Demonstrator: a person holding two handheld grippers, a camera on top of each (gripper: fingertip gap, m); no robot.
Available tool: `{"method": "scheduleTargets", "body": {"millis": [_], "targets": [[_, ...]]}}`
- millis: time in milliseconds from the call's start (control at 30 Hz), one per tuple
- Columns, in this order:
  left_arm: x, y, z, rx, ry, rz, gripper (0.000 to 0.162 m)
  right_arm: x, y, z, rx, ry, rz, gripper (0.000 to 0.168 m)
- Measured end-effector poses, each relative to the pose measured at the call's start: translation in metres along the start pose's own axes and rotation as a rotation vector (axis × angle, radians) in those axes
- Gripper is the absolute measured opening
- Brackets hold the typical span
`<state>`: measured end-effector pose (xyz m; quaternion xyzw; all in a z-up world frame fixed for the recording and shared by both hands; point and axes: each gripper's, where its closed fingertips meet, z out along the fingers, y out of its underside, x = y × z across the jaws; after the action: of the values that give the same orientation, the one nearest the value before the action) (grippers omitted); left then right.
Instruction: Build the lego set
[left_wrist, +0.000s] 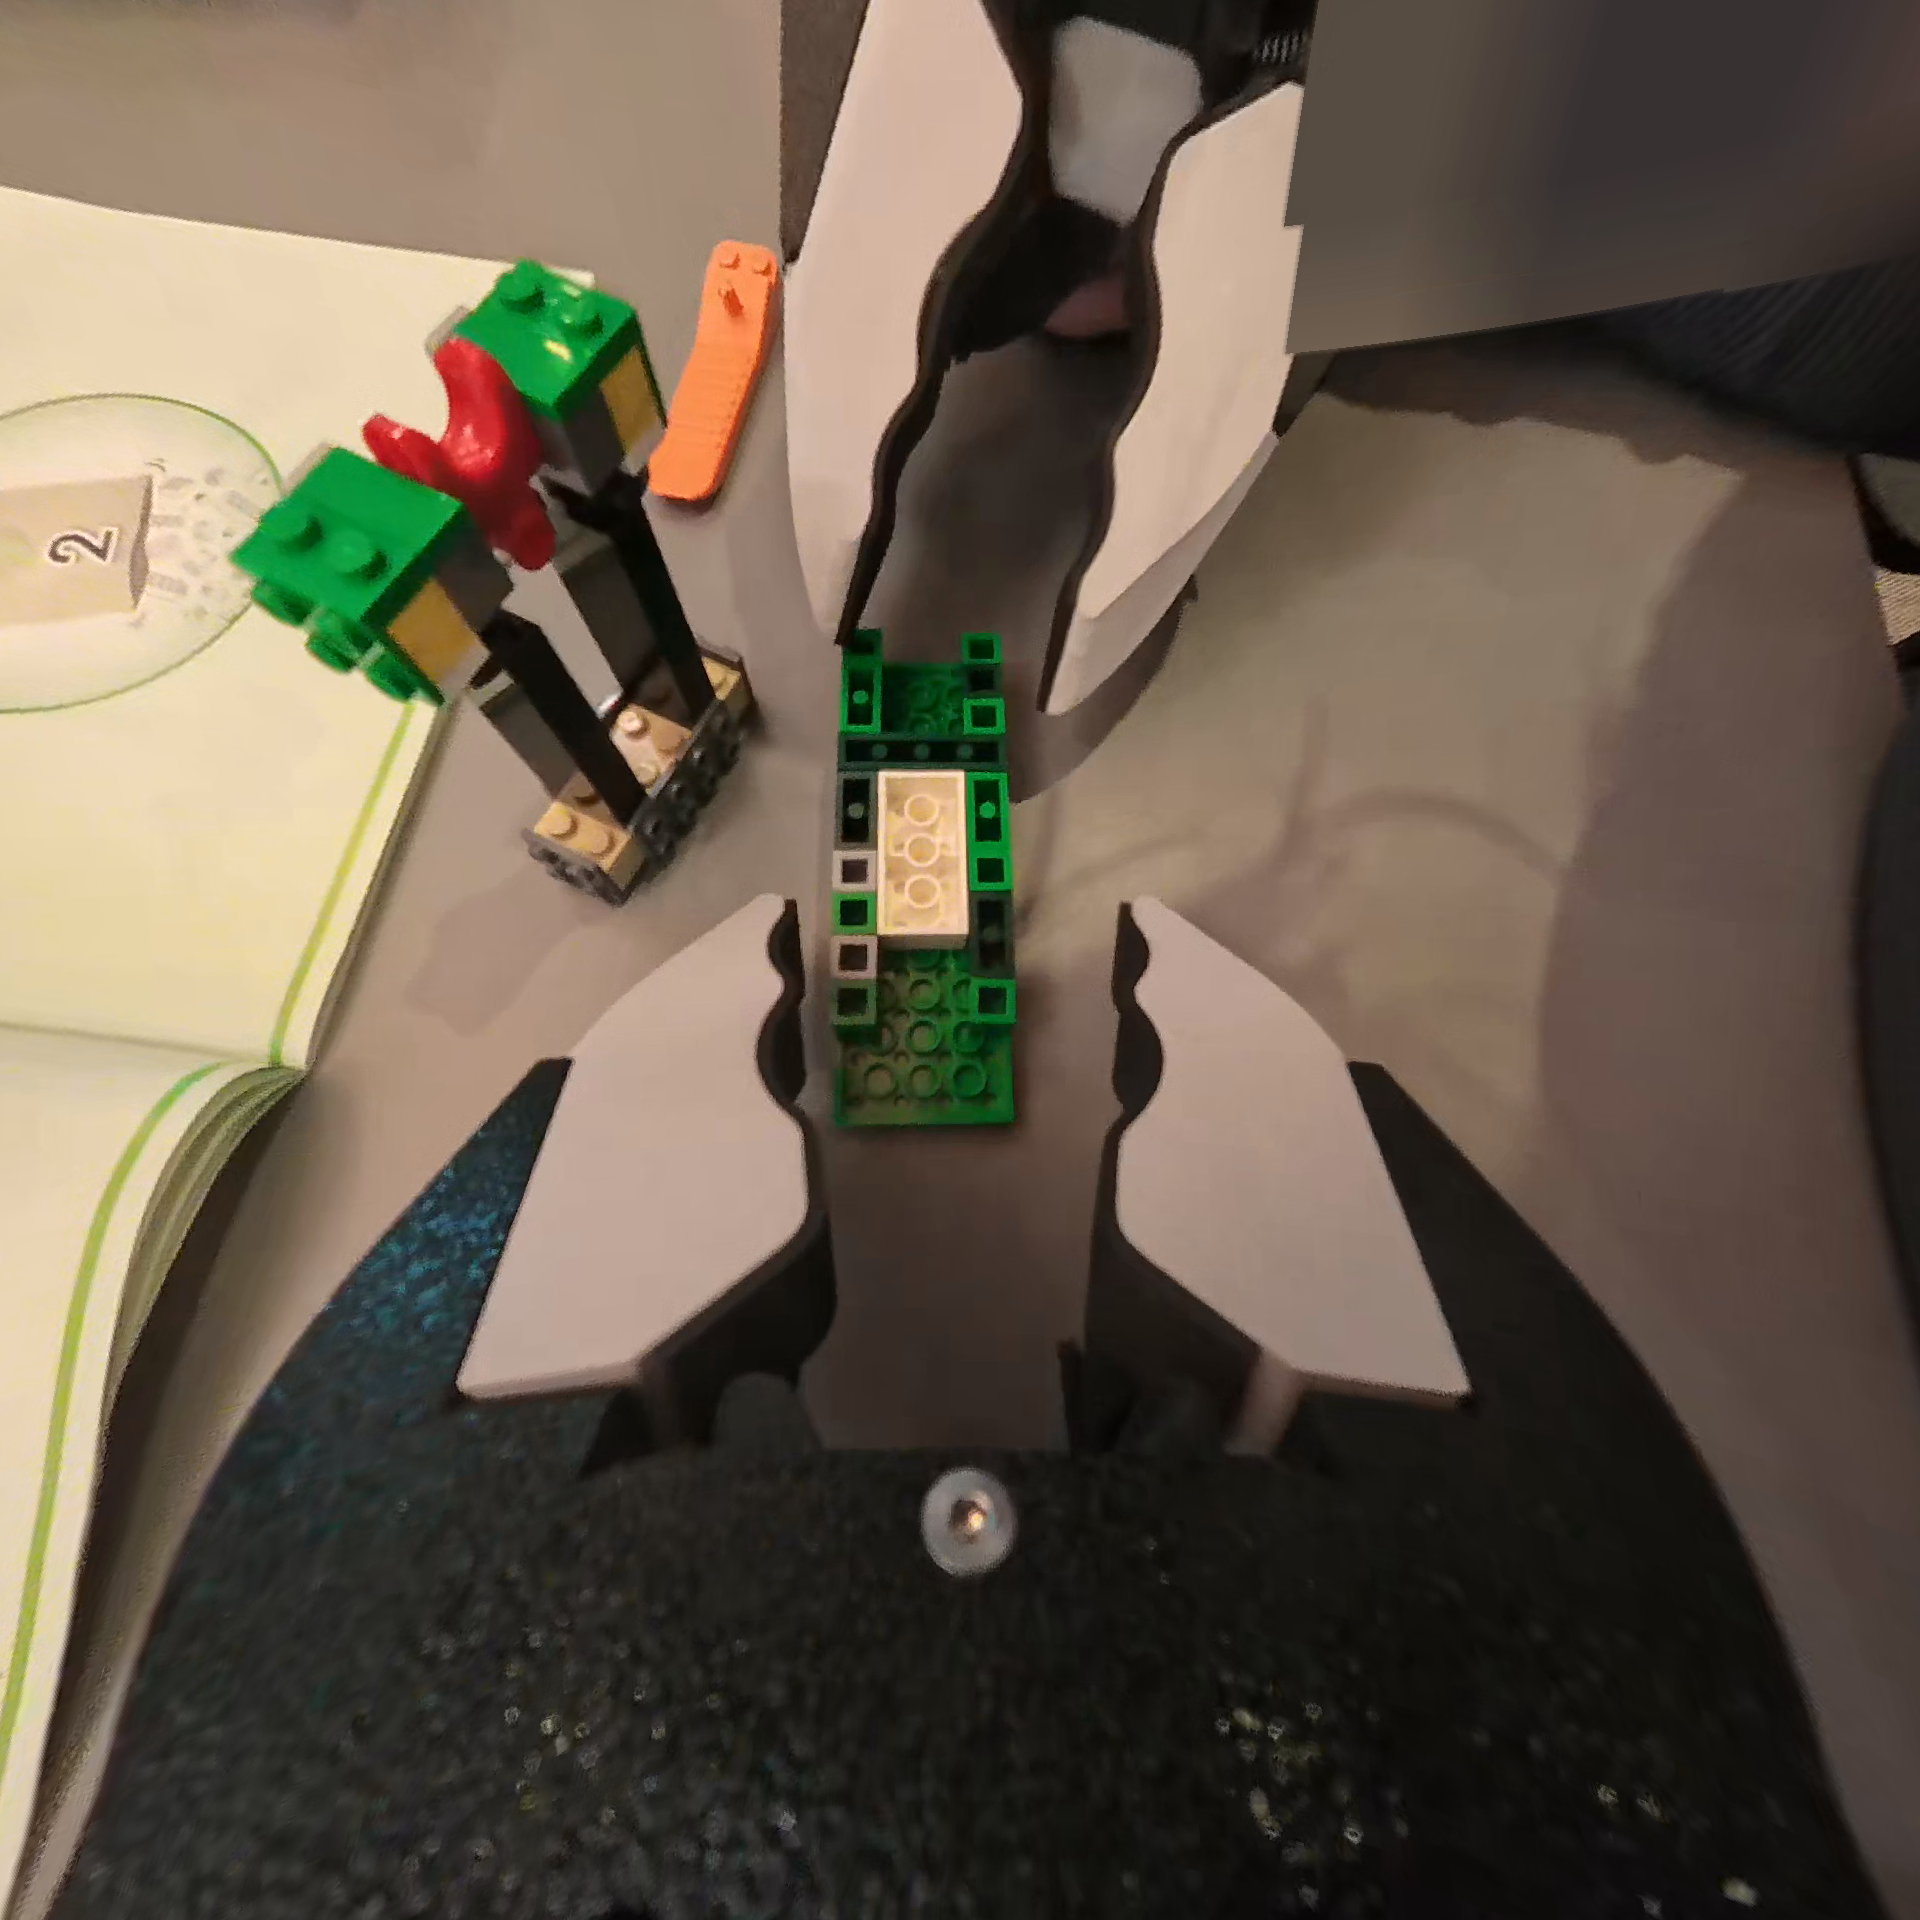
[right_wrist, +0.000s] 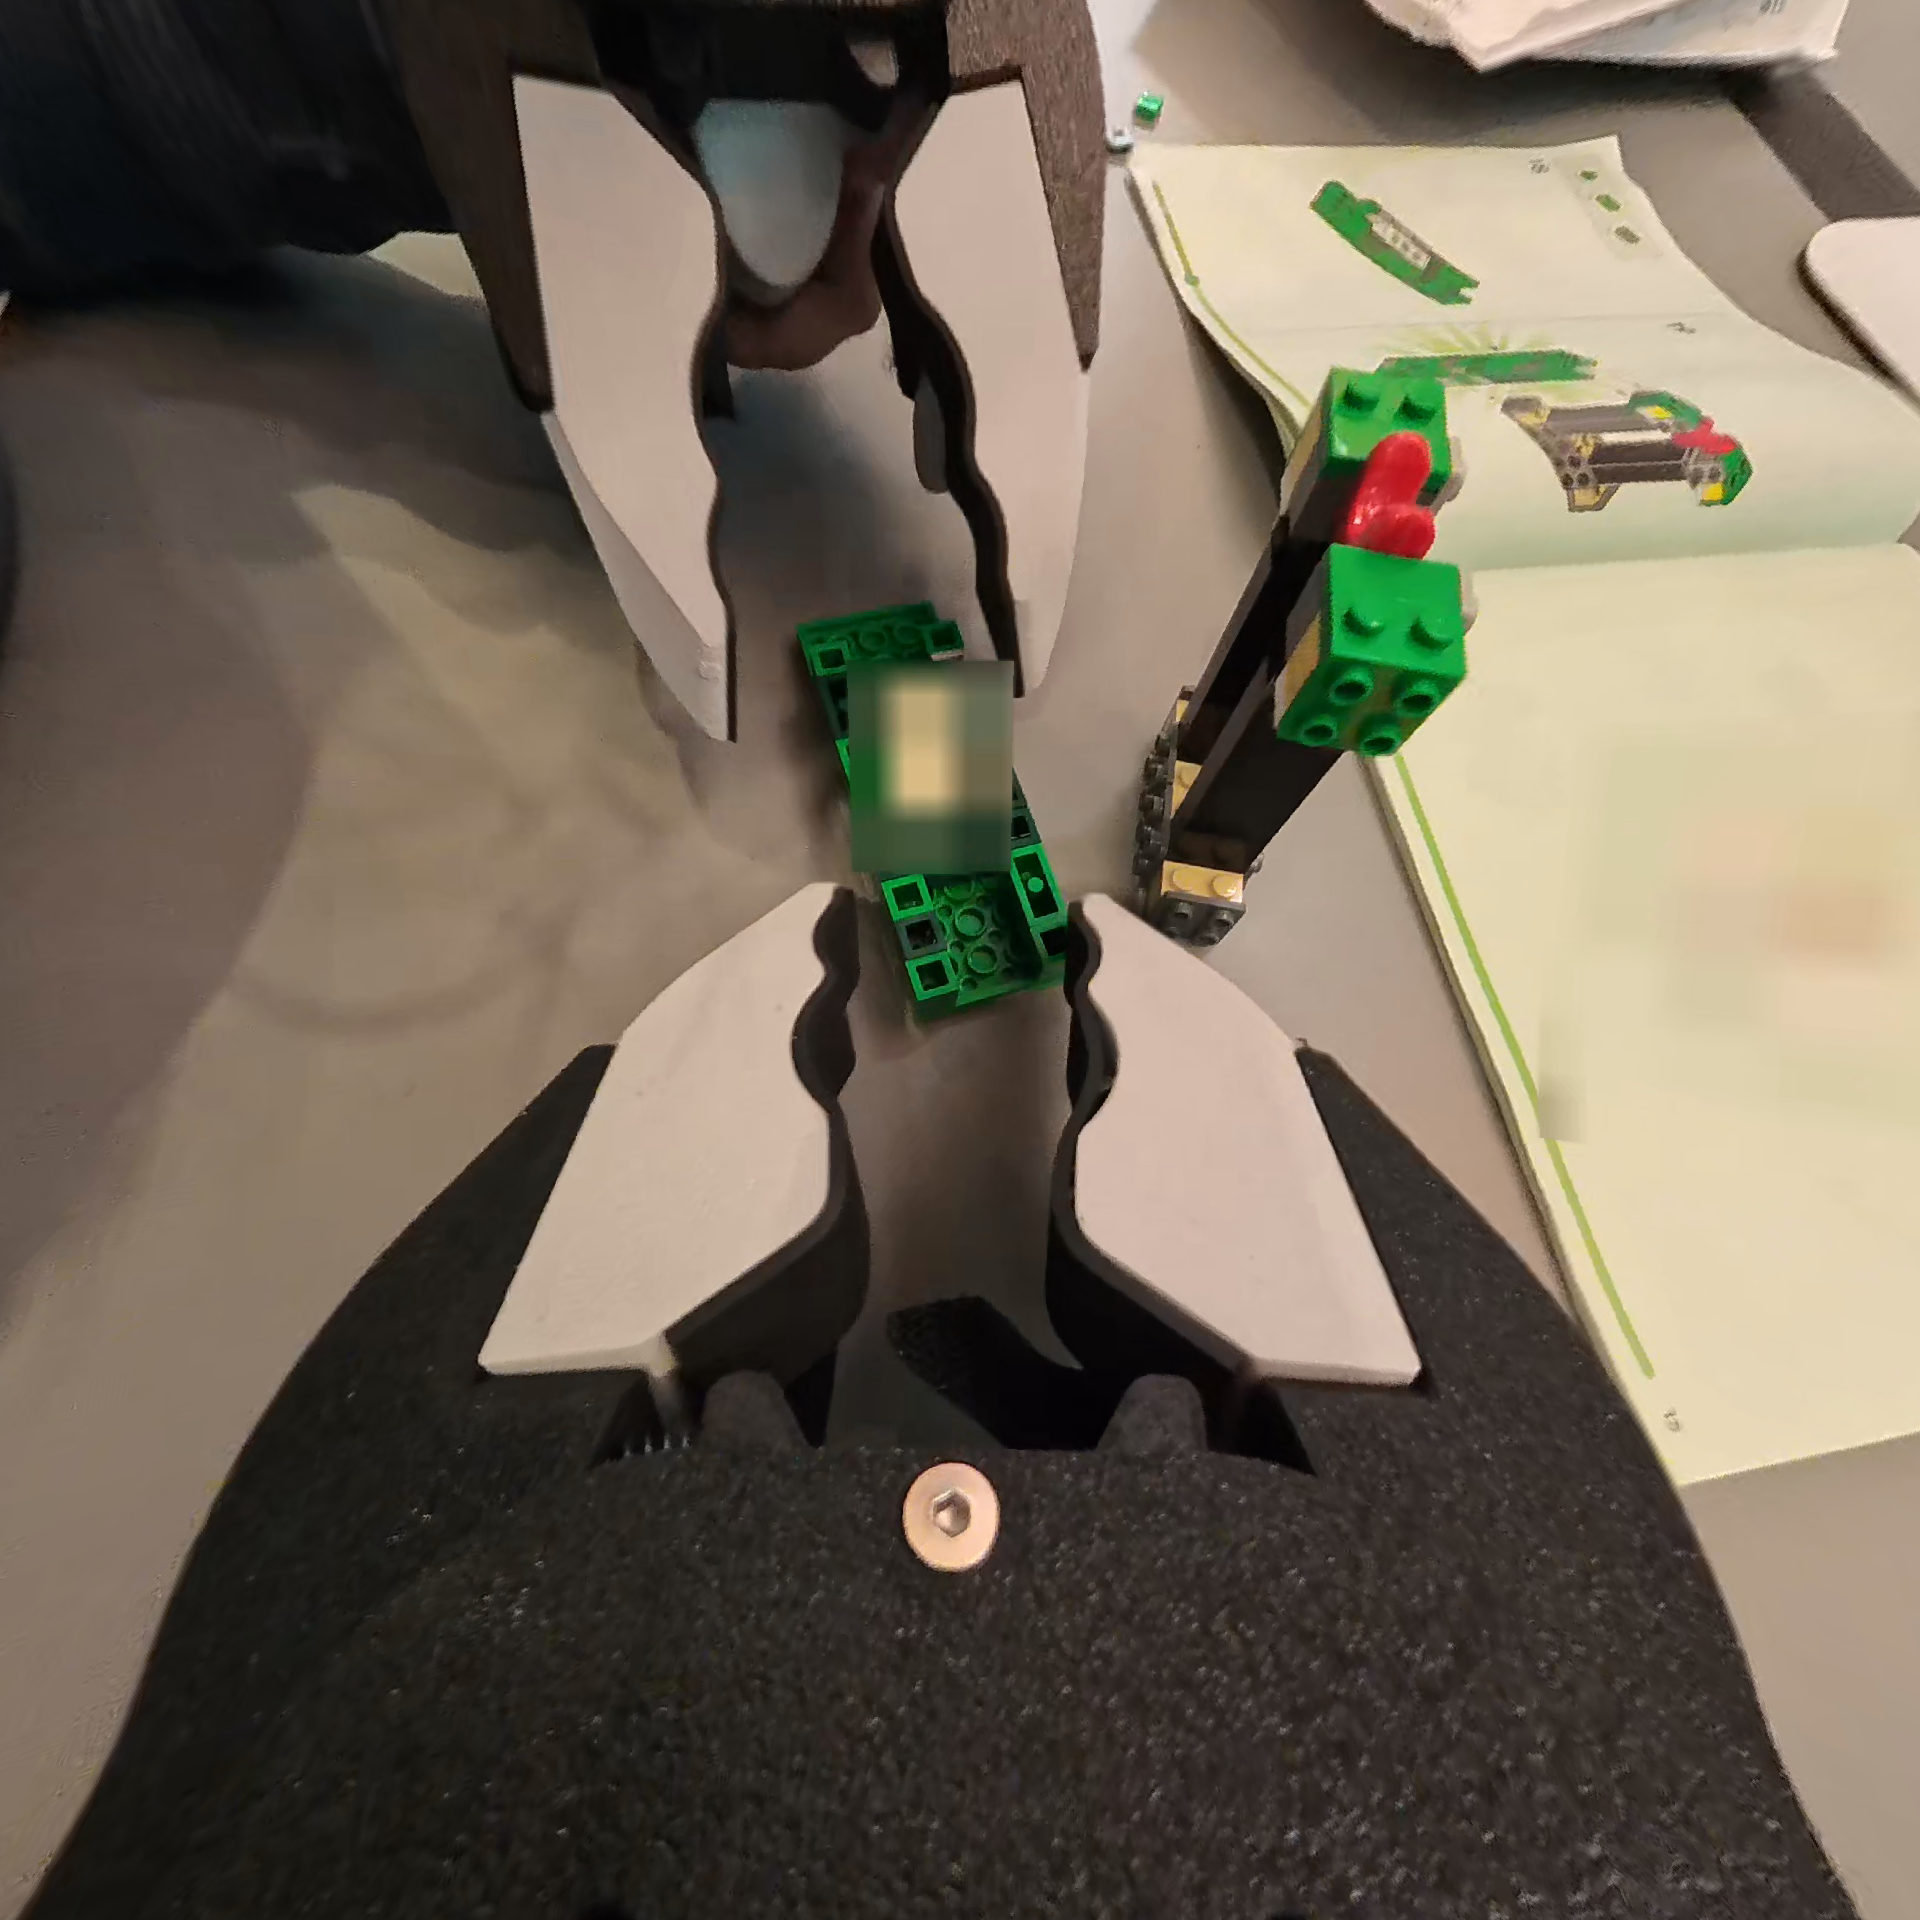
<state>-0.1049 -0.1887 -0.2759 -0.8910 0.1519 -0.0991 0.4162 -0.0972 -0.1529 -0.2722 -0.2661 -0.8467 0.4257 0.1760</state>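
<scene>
Both grippers face each other over the grey table (left_wrist: 1403, 831), fingers spread apart and holding nothing: the left gripper (left_wrist: 951, 935) at one end of the flat green lego build (left_wrist: 923, 1049), the right gripper (right_wrist: 961, 925) at the other. Just beside it stands a taller black-legged lego piece (left_wrist: 582, 665) with green blocks and a red claw, then the open instruction booklet (left_wrist: 156, 831) and, furthest off, an orange brick separator (left_wrist: 717, 374).

printed mark on instruction booklet (left_wrist: 156, 582)
</scene>
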Motion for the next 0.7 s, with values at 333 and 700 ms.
{"method": "scheduleTargets", "body": {"millis": [333, 700], "targets": [[0.001, 0.004, 0.007, -0.049, -0.018, 0.029, 0.051, -0.017, -0.012, 0.018, -0.006, -0.060, -0.027, 0.045], [-0.001, -0.003, 0.012, -0.048, -0.024, 0.086, 0.047, 0.000, 0.004, 0.004, -0.061, 0.025, -0.023, 0.049]]}}
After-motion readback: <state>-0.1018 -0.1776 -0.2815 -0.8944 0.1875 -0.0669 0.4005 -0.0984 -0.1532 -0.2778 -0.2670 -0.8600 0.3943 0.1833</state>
